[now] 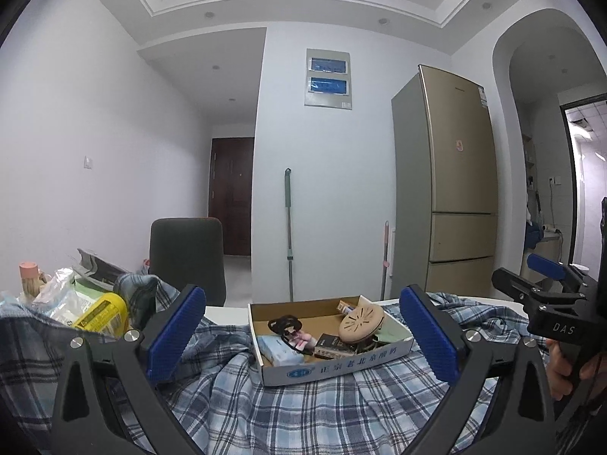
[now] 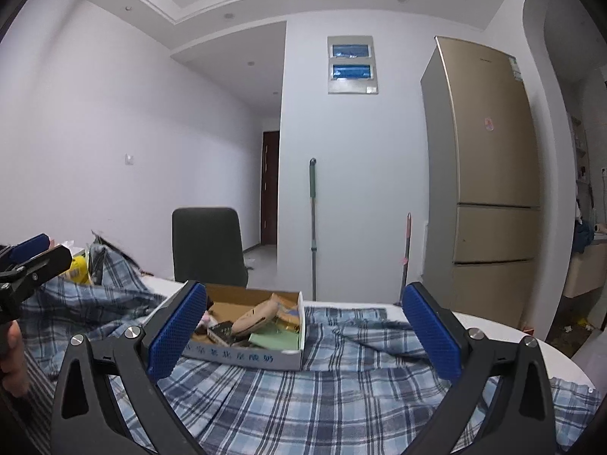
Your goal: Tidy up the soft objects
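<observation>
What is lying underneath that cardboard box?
The cardboard box sits on a rumpled blue plaid cloth, which spreads over a white table. Whatever lies directly beneath the box, or under the cloth there, is covered from view.

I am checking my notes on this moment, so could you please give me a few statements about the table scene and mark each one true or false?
1. The left gripper is open and holds nothing. True.
2. The cardboard box sits on the plaid cloth. True.
3. The box is empty. False: it holds small items, among them a round tan disc and a tissue pack.
4. The right gripper is shut on the cloth. False: its jaws are wide apart, above the cloth.
5. A yellow package lies left of the box. True.
6. The fridge door is open. False: it is closed.
</observation>
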